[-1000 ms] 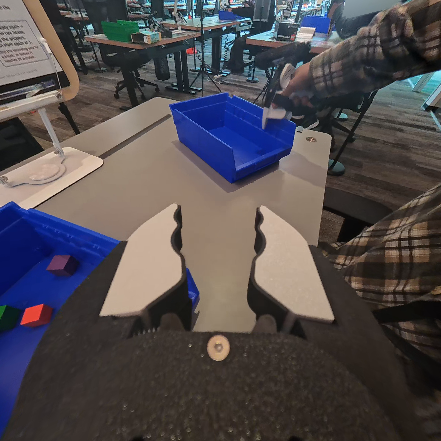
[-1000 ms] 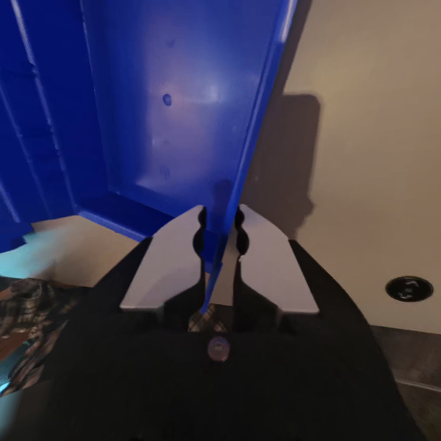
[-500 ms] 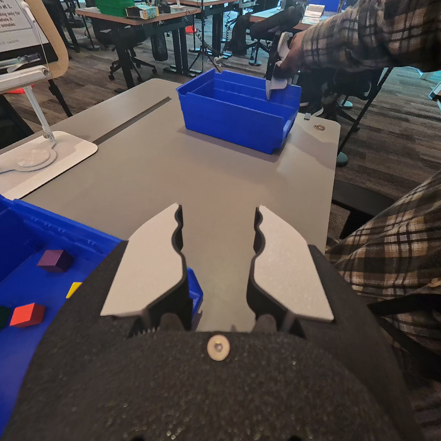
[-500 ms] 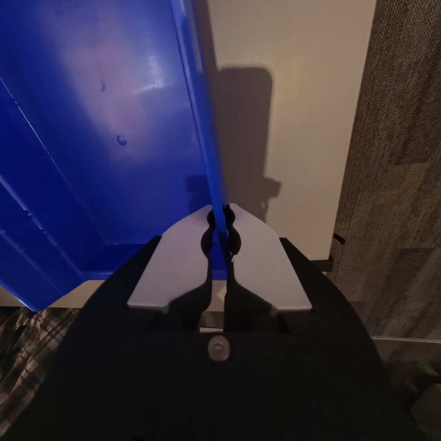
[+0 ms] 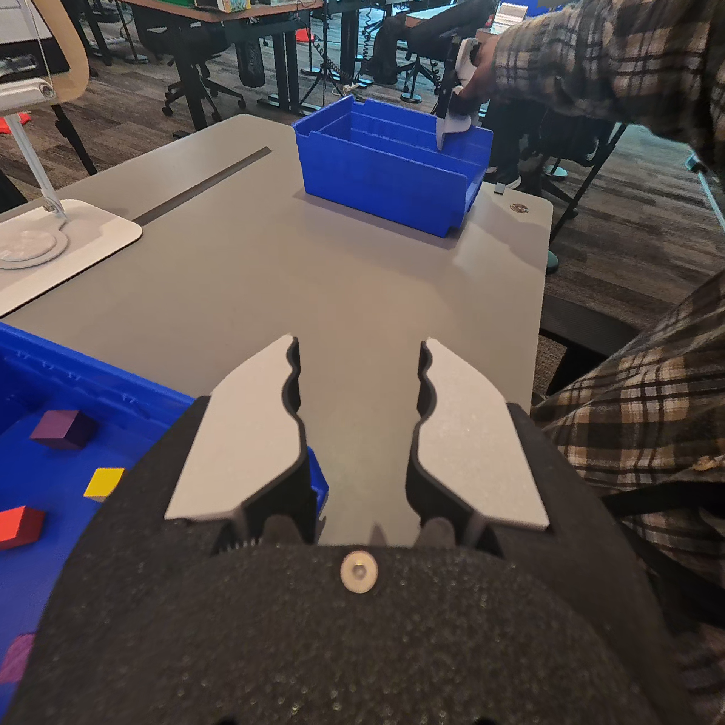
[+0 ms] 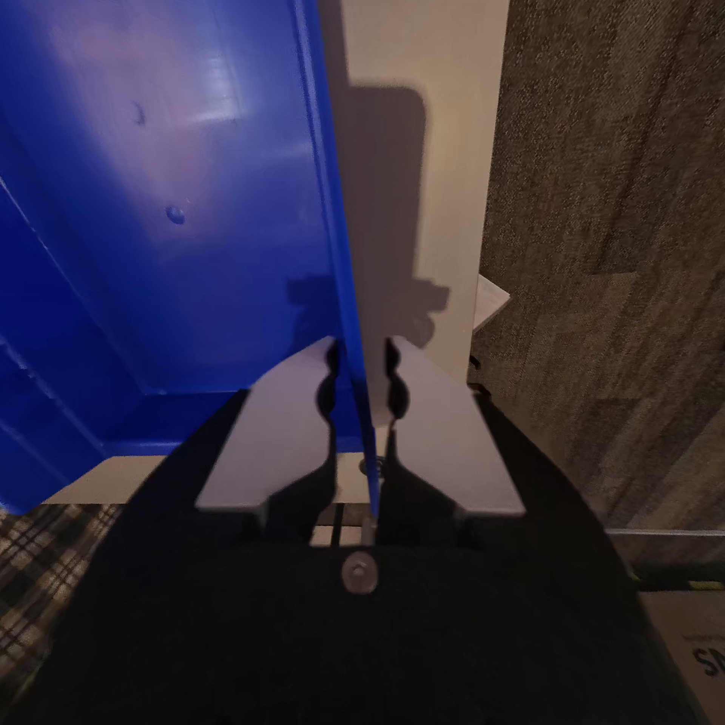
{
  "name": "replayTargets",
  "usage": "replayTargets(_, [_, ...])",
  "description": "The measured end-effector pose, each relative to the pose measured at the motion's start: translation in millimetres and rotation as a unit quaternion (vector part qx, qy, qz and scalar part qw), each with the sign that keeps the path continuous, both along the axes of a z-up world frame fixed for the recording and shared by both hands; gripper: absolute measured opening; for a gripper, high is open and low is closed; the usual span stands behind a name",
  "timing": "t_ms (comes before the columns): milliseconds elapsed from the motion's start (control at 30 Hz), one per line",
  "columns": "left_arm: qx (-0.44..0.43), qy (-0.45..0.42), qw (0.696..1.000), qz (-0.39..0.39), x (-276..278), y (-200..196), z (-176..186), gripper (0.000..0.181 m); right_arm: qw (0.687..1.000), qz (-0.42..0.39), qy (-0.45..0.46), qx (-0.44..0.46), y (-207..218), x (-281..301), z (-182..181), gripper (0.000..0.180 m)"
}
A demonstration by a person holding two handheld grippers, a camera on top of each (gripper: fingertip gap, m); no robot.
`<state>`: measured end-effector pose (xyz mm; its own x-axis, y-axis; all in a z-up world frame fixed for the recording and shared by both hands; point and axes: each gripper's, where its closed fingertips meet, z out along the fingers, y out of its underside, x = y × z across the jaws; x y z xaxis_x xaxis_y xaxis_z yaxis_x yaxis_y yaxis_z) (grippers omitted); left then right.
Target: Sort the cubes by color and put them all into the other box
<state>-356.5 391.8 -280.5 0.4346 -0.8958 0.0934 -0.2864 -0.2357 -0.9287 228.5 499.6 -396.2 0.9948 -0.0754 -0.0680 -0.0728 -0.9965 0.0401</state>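
Cubes lie on the floor of the near blue bin (image 5: 98,384) at the left of the left wrist view: a purple cube (image 5: 62,428) toward its far wall, a yellow cube (image 5: 104,481) nearer, partly hidden by the gripper body, a red-orange cube (image 5: 19,525) at the left edge, and a second purple cube (image 5: 17,657) at the bottom corner; all sit apart from one another; the left gripper (image 5: 357,349) hangs over the grey tabletop (image 5: 274,282) just beside that bin, its fingers (image 5: 251,423) spread wide with nothing between them; the far blue bin (image 5: 384,176) stands across the tabletop near its far right corner, with no cube visible inside; the right gripper (image 6: 361,345), held by a hand (image 5: 476,76) in a plaid sleeve (image 5: 608,59), straddles that bin's right side wall (image 6: 349,314); its fingers (image 6: 282,427) stand a little apart, one inside the bin and one outside, the wall between them, a gap showing on the outer side; a white stand base (image 5: 66,239) rests on the tabletop's left edge; the right wrist view is blurred.
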Motion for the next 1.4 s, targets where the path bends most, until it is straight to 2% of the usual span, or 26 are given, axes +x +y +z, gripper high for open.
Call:
replayTargets(67, [0.004,-0.001,1.0,0.002,-1.9,-1.3,2.6,0.058,1.0,0.019,-0.01,-0.005,-1.5,1.7,7.1,0.065])
replayTargets(133, [0.01,-0.004,1.0,0.005,-3.8,-2.5,5.7,0.058,0.999,0.034,-0.023,0.012,3.3,1.4,25.1,0.083])
replayTargets(200, [0.014,-0.006,1.0,0.007,-5.0,-3.6,8.4,0.058,0.996,0.049,-0.043,0.066,17.4,-1.7,57.5,0.09])
replayTargets(267, [0.017,-0.005,1.0,0.008,-5.6,-4.4,9.6,0.058,0.982,0.067,-0.062,0.163,39.2,-15.8,102.6,0.092])
replayTargets(367, [0.024,0.002,1.0,0.016,-7.8,-3.4,9.6,0.058,0.927,0.121,-0.073,0.347,59.2,-72.6,172.6,0.092])
replayTargets(433, [0.029,0.005,0.999,0.023,-9.7,-2.4,10.9,0.058,0.892,0.114,-0.064,0.434,49.9,-116.0,192.6,0.088])
replayTargets(500, [0.031,0.003,0.999,0.025,-10.7,-2.9,12.6,0.058,0.876,0.116,-0.055,0.464,37.3,-152.8,183.9,0.078])
replayTargets(533, [0.03,0.002,0.999,0.025,-10.8,-3.3,13.0,0.058,0.894,0.13,-0.037,0.428,28.9,-170.8,166.1,0.066])
replayTargets(600, [0.026,0.001,0.999,0.023,-10.2,-4.2,13.2,0.058,0.939,0.138,-0.005,0.315,11.9,-196.1,125.0,0.058])
replayTargets(667, [0.024,0.002,1.0,0.02,-8.6,-7.2,13.4,0.058,0.961,0.132,0.04,0.238,2.6,-217.1,96.2,0.044])
replayTargets(700, [0.025,0.005,1.0,0.018,-8.2,-9.0,13.7,0.059,0.967,0.126,0.051,0.214,1.9,-223.4,85.1,0.043])
replayTargets(933, [0.043,0.002,0.999,0.025,-16.6,-14.5,23.1,0.059,0.991,0.091,0.002,0.1,3.2,-209.8,30.0,0.015])
replayTargets(1033, [0.041,-0.005,0.999,0.027,-20.0,-13.1,25.3,0.059,0.993,0.089,-0.013,0.073,-0.8,-205.6,20.2,0.008])
replayTargets(1267, [0.042,-0.006,0.999,0.029,-22.2,-12.5,26.4,0.059,0.992,0.099,-0.045,0.062,-5.2,-205.1,20.5,0.006])
replayTargets(1400, [0.041,-0.004,0.999,0.031,-22.5,-12.0,25.7,0.059,0.992,0.095,-0.032,0.07,-4.6,-206.4,21.5,0.008])
